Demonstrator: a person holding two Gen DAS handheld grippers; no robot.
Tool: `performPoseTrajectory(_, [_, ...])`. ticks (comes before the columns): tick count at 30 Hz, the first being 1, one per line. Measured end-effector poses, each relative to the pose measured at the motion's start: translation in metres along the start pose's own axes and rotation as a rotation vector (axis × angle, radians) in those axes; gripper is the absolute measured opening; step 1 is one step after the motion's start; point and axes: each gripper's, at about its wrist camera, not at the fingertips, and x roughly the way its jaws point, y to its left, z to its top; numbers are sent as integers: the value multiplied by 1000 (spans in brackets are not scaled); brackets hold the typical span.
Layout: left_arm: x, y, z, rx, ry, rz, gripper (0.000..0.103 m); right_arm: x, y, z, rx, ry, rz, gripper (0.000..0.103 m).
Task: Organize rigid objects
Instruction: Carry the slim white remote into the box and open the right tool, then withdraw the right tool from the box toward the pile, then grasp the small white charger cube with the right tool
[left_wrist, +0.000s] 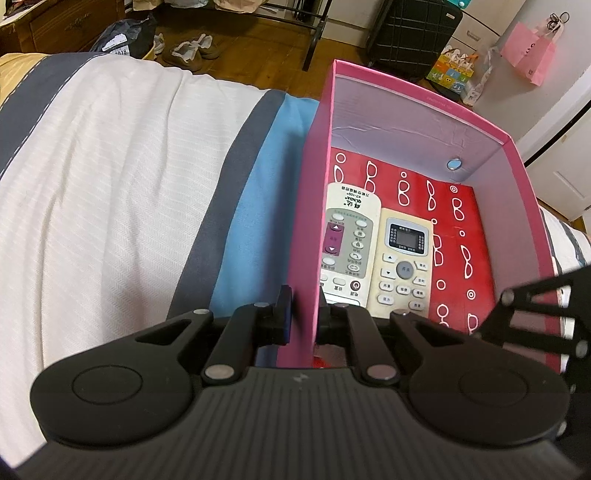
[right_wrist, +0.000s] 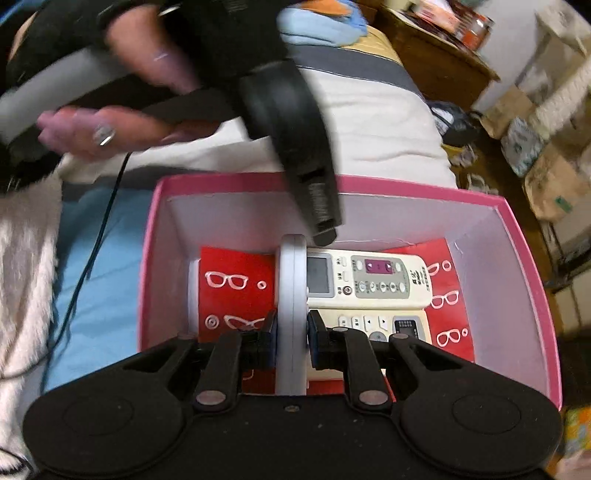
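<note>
A pink box (left_wrist: 424, 96) with a red glasses-print floor stands on the bed. Two white remotes lie flat inside it side by side: one with a purple panel (left_wrist: 349, 236) and one with a small screen (left_wrist: 404, 258). My left gripper (left_wrist: 304, 317) is shut on the box's left wall. My right gripper (right_wrist: 291, 334) is shut on a third white remote (right_wrist: 292, 295), held on its edge above the box floor (right_wrist: 236, 284) beside the two remotes (right_wrist: 369, 280). The right gripper also shows at the left wrist view's right edge (left_wrist: 535, 317).
The bed has a white, grey and blue cover (left_wrist: 122, 177). Beyond it are a wooden floor with shoes (left_wrist: 192, 50), a black suitcase (left_wrist: 413, 33) and a pink bag (left_wrist: 532, 51). The person's left hand and its gripper (right_wrist: 295, 147) hang over the box's far wall.
</note>
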Motion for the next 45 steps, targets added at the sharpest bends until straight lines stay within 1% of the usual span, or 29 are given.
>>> performPoseTrajectory(3, [0,0,0,-1,2,0,9,-1,-5,-2,56,1,48,21])
performPoseTrajectory(5, [0,1,0,0,1,-3,9,-4,-20,-5,179,-18,102,23])
performPoseTrajectory(7, [0,0,0,5,-1,0,9,-16,-34,-14,333,-69,211,35])
performPoseTrajectory(8, [0,0,1,6,0,1,9,-23,-39,-19,389,-100,242,36])
performPoseTrajectory(11, [0,0,1,2,1,2,9,-52,-48,-42,533,-188,286,39])
performPoseTrajectory(14, [0,0,1,3,0,4,9,-85,-50,-70,636,-269,280,40])
performPoseTrajectory(16, [0,-1,0,4,-1,7,9,-106,-49,-89,697,-284,243,42])
performPoseTrajectory(18, [0,-1,1,1,1,8,9,-122,-45,-107,748,-246,183,42])
performPoseTrajectory(21, [0,-2,1,-2,4,14,9,-140,-42,-140,868,-158,137,42])
performPoseTrajectory(24, [-1,-3,1,4,2,24,8,-156,-41,-173,943,-133,103,43])
performPoseTrajectory(27, [-2,-7,0,15,-1,39,7,-164,-36,-202,936,-90,50,43])
performPoseTrajectory(30, [-7,-15,-2,54,-19,65,7,-168,-28,-221,871,-37,29,43])
performPoseTrajectory(32, [-7,-15,-2,52,-17,71,7,-164,-24,-230,835,-12,0,44])
performPoseTrajectory(35, [-8,-16,-2,61,-23,81,4,-150,-18,-240,756,42,-35,53])
performPoseTrajectory(36, [-8,-18,-4,88,-29,92,3,-142,-14,-241,696,78,-48,61])
performPoseTrajectory(37, [-8,-21,-5,114,-34,103,3,-132,-8,-241,604,113,-63,66])
performPoseTrajectory(38, [-8,-23,-6,129,-36,114,2,-123,-3,-241,531,126,-85,66])
performPoseTrajectory(39, [-8,-26,-6,142,-36,124,2,-114,0,-242,488,146,-97,66])
performPoseTrajectory(40, [-8,-27,-6,155,-36,130,2,-106,1,-244,473,176,-91,66])
performPoseTrajectory(41, [-8,-29,-6,170,-37,138,2,-100,2,-246,464,184,-80,66])
performPoseTrajectory(43, [-9,-32,-7,198,-38,151,2,-92,1,-250,459,177,-63,66])
performPoseTrajectory(45, [-9,-33,-6,204,-36,156,2,-84,0,-252,453,186,-77,66])
